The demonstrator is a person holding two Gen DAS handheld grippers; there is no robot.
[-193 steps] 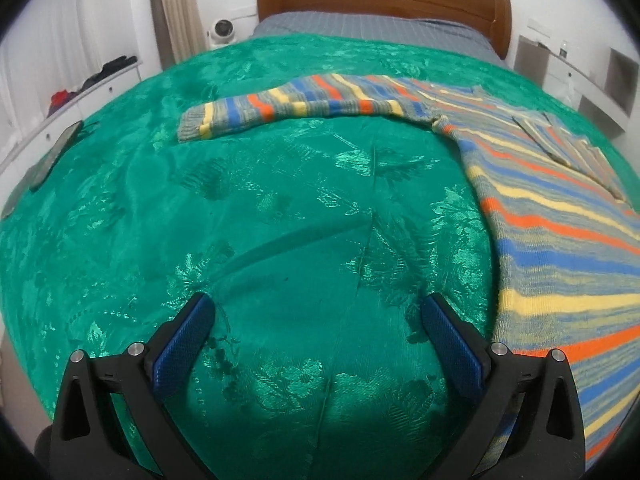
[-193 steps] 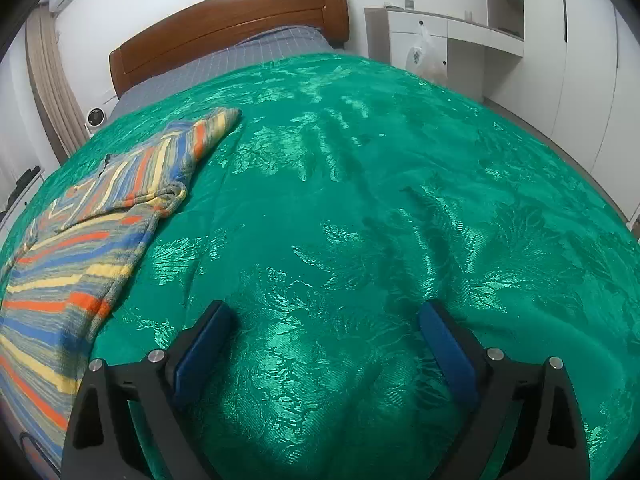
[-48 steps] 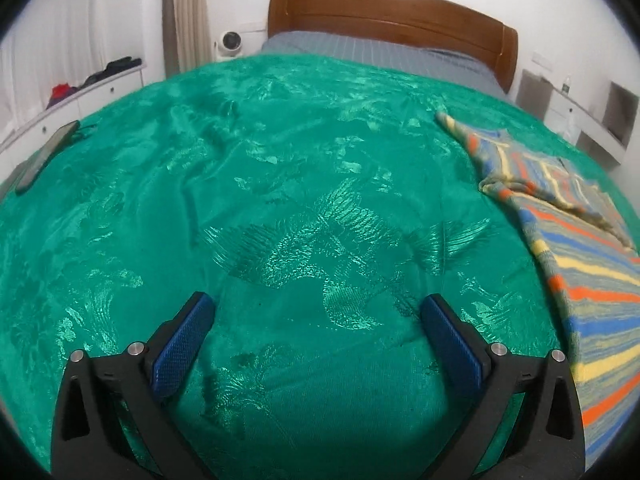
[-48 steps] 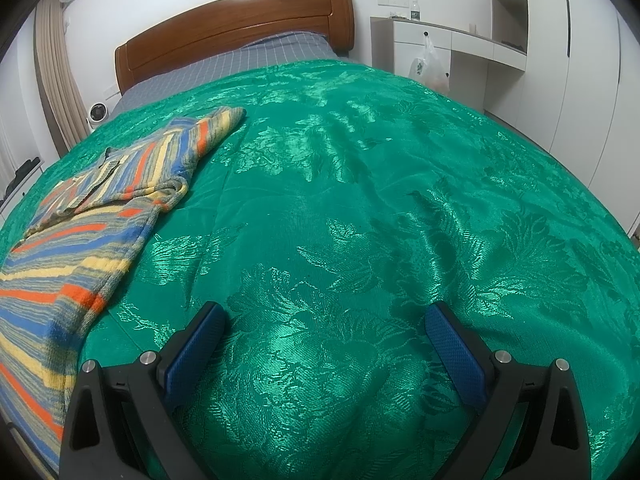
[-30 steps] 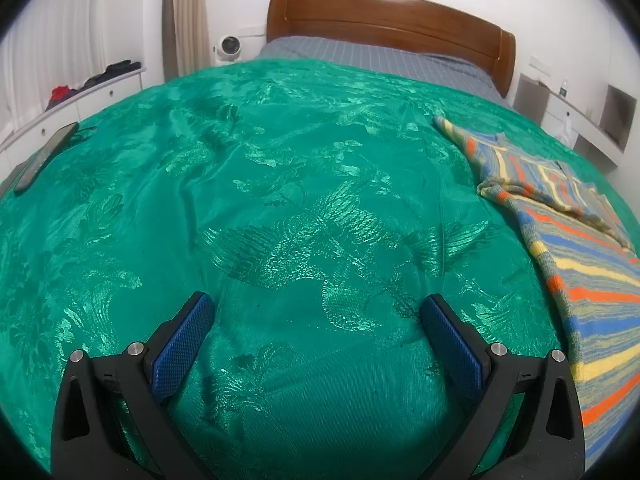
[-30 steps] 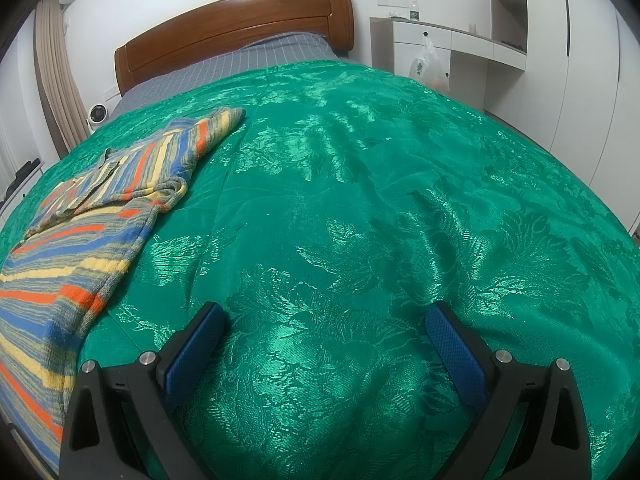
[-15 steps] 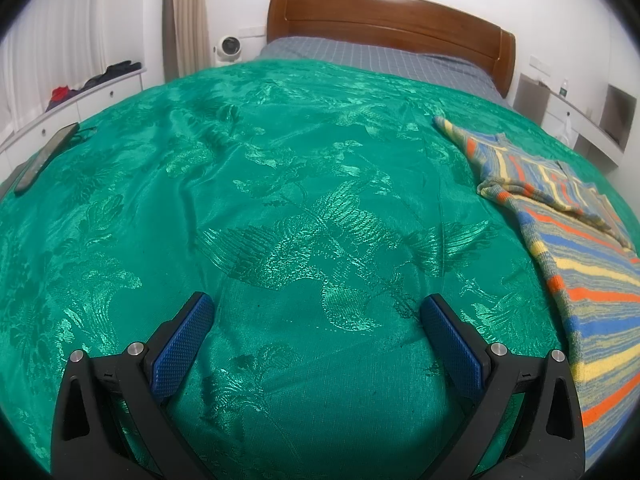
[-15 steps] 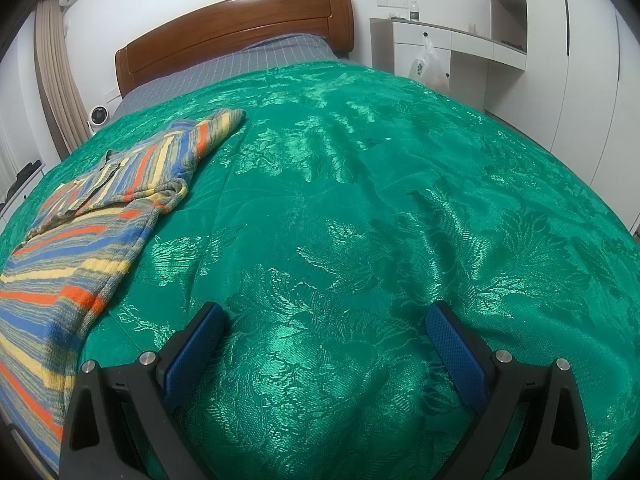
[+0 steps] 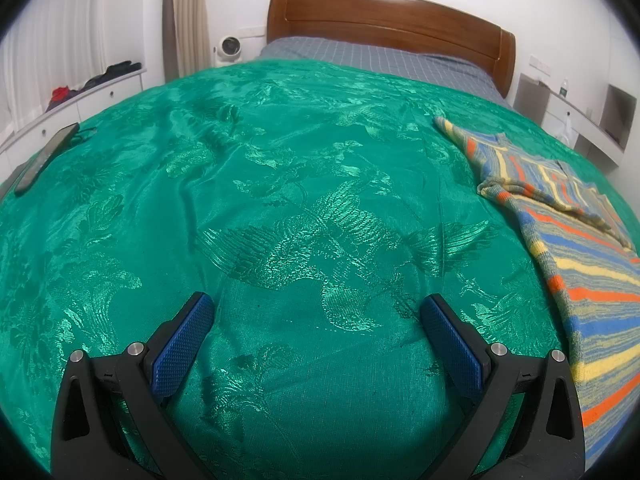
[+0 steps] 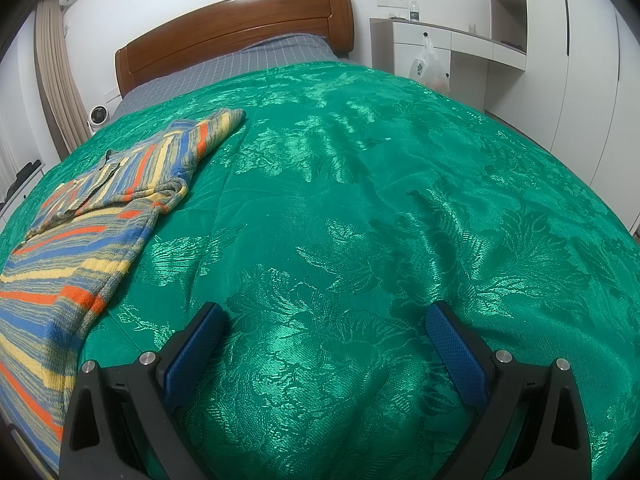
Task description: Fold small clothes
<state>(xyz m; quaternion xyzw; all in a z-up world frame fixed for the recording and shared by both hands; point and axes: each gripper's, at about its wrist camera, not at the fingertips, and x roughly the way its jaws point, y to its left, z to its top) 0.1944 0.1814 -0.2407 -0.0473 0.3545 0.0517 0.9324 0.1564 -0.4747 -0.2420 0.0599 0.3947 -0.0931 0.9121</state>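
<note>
Both sets of tongs are empty right now. The left gripper (image 9: pixel 316 312) has its jaws spread wide over bare green bedspread (image 9: pixel 280 184), nothing between the blue pads, and the right gripper (image 10: pixel 324 320) is the same, wide apart and hovering over plain cover.

The striped sweater (image 10: pixel 92 216) lies between the two, well off from either set of tips. In the left view it (image 9: pixel 580 264) runs along the right edge of the bedspread; in the right view it sits by the left edge, with its bottom hem toward the foot edge.

Progress-wise, I'd say it's partway. Both sleeves look folded in across the chest, stacked near the collar end toward the wooden headboard (image 10: pixel 240 36), so the body is roughly a long rectangle. What's left, by my guess, is bringing the hem up toward the collar once or twice to get a compact bundle. The near hem is cut off in both views, so I can't tell how flat it lies.
</note>
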